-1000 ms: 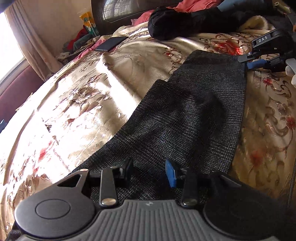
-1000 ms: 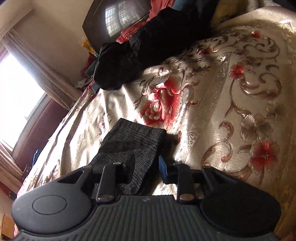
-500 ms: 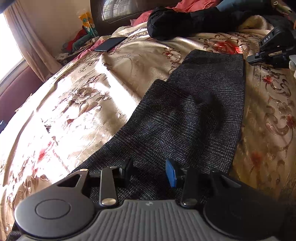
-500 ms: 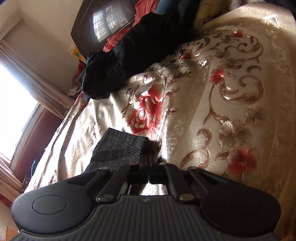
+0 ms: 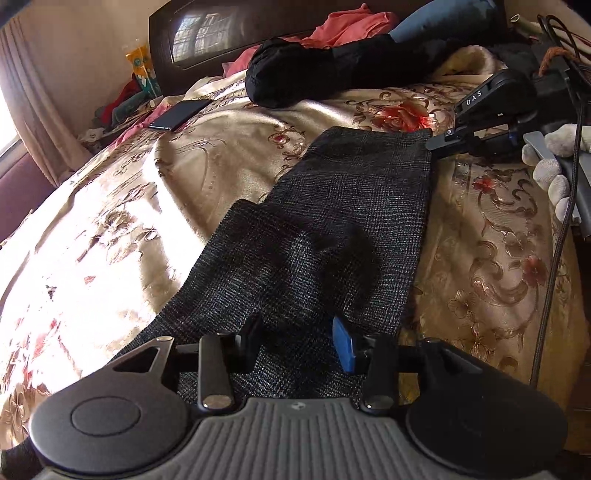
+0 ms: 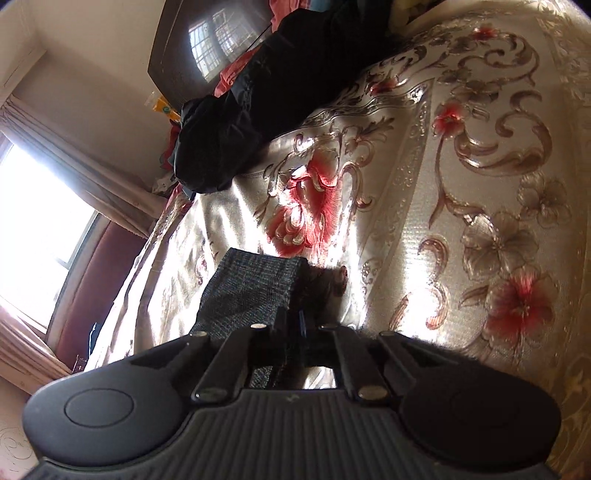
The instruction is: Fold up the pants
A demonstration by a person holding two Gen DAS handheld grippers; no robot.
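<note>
Dark grey checked pants [image 5: 332,229] lie lengthwise on the floral bedspread [image 5: 155,206], partly folded over themselves. My left gripper [image 5: 299,343] is open, its fingers just above the near end of the pants. My right gripper [image 5: 439,142] is at the far right corner of the pants, held by a gloved hand. In the right wrist view the right gripper [image 6: 291,325] is shut on the edge of the pants [image 6: 251,288].
A black garment [image 5: 332,74] and pink clothes [image 5: 343,29] lie by the dark headboard [image 5: 207,37]. A dark phone [image 5: 181,114] lies at the far left of the bed. A cable [image 5: 554,258] hangs at the right. A window and curtain are at the left.
My right gripper has closed from open onto the far corner of the pants. My left gripper has stayed open over the near end.
</note>
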